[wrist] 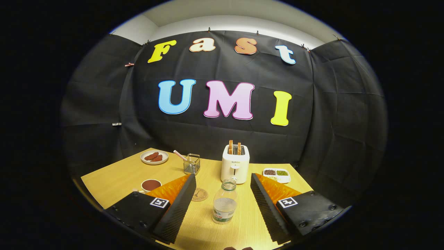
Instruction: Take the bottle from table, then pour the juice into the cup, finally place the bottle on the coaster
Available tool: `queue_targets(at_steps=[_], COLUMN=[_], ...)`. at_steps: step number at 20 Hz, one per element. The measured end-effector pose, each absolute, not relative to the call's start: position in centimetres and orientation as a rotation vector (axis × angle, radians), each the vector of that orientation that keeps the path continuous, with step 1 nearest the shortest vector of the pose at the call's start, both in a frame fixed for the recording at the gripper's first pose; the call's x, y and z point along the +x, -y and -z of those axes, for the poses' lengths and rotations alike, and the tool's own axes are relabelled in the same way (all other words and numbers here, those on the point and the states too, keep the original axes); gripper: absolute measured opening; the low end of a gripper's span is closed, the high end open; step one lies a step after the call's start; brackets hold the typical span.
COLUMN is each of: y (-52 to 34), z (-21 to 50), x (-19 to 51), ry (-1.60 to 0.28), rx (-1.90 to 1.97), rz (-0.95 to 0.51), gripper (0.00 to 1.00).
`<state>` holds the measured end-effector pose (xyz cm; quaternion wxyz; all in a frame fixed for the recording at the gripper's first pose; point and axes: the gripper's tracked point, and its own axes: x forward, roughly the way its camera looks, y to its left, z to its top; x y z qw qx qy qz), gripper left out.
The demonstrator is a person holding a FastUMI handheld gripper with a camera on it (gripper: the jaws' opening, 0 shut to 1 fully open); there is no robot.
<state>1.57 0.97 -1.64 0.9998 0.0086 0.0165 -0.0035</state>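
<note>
Basically pre-grasp: left to right, cup point(151, 185) near the table's point(114, 180) left edge beside the left finger, coaster point(199, 194) just right of it, then bottle point(224, 205) standing upright, uncapped, between and just ahead of the gripper point(222, 208) fingers, which are spread wide, touching nothing; toaster point(235, 166) beyond.

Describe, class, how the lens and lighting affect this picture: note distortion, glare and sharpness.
Gripper view: fisheye bends the table edges and wall; light glints on the clear bottle standing between the open gripper fingers; toaster and cup look sharp; far plate is small, detail soft.
</note>
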Motion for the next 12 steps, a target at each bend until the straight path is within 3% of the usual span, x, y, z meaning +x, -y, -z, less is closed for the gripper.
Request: queue_targets(at_steps=[12], y=[-0.8], z=[5.6], x=[4.2], ry=[-0.082], rx=[0.007], rz=[0.001], gripper=[0.98])
